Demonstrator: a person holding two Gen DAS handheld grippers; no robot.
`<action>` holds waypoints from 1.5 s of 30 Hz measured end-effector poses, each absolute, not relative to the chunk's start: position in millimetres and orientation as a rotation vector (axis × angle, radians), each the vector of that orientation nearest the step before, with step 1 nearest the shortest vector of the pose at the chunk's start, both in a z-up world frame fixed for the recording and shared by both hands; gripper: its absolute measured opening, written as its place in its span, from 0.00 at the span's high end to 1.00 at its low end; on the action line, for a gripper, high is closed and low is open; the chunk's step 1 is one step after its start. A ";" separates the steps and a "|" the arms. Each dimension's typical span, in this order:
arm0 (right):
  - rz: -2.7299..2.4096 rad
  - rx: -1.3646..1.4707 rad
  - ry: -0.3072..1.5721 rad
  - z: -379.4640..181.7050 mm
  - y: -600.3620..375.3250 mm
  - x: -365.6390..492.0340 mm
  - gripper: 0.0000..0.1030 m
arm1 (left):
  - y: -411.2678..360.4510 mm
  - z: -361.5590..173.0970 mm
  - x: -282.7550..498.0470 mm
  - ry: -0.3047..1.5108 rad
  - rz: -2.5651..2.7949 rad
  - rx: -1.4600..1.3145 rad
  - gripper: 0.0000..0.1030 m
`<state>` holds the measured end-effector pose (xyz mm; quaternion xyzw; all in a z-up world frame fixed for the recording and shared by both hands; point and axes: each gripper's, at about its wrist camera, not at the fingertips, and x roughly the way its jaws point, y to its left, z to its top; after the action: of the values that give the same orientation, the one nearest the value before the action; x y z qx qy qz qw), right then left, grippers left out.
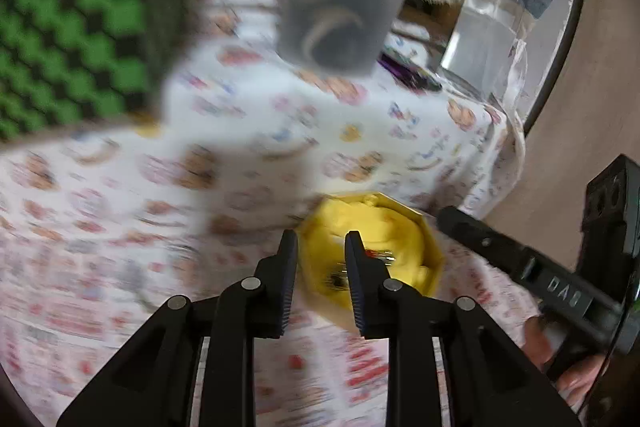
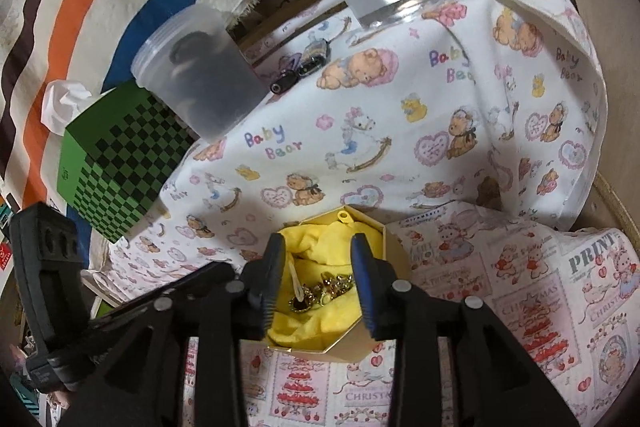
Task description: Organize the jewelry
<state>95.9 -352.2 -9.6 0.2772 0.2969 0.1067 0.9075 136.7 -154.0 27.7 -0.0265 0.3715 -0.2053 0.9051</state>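
Observation:
A gold octagonal box (image 2: 396,267) lined with yellow cloth sits on the printed tablecloth; it also shows, blurred, in the left wrist view (image 1: 434,251). Gold jewelry (image 2: 320,293) with a dark stone lies in the cloth. My right gripper (image 2: 318,241) is open, its fingers straddling the box just above the jewelry, holding nothing. My left gripper (image 1: 320,243) is open and empty, hovering over the box's left part. The right gripper's body (image 1: 560,287) shows at the right of the left wrist view.
A green-and-black checkered box (image 2: 120,163) stands to the left. A translucent lidded cup (image 2: 204,75) with dark items lies beside it. A clear spray bottle (image 1: 492,23) stands at the back. Small dark objects (image 2: 300,71) lie on the cloth. The table edge drops away on the right.

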 end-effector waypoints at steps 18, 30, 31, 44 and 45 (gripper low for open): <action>0.171 0.334 0.478 26.2 -308.7 65.2 0.18 | -64.3 67.3 68.0 0.503 -0.229 0.026 0.26; 0.159 0.265 0.462 32.2 -285.8 54.4 0.06 | -2.3 54.8 71.7 0.507 -0.097 -0.092 0.14; 0.164 0.245 0.467 33.6 -279.7 52.8 0.05 | 3.4 54.8 73.4 0.513 -0.092 -0.116 0.14; 0.256 0.109 0.658 27.8 -179.5 72.5 0.04 | 36.6 68.1 68.5 0.451 0.032 -0.137 0.08; 0.256 0.099 0.680 23.2 -172.4 78.1 0.04 | 38.6 67.3 69.8 0.451 0.039 -0.138 0.08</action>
<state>78.1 -172.4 23.2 0.0486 0.3325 0.1252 0.9335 69.8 38.6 67.3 -0.0683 0.2236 0.0194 0.9721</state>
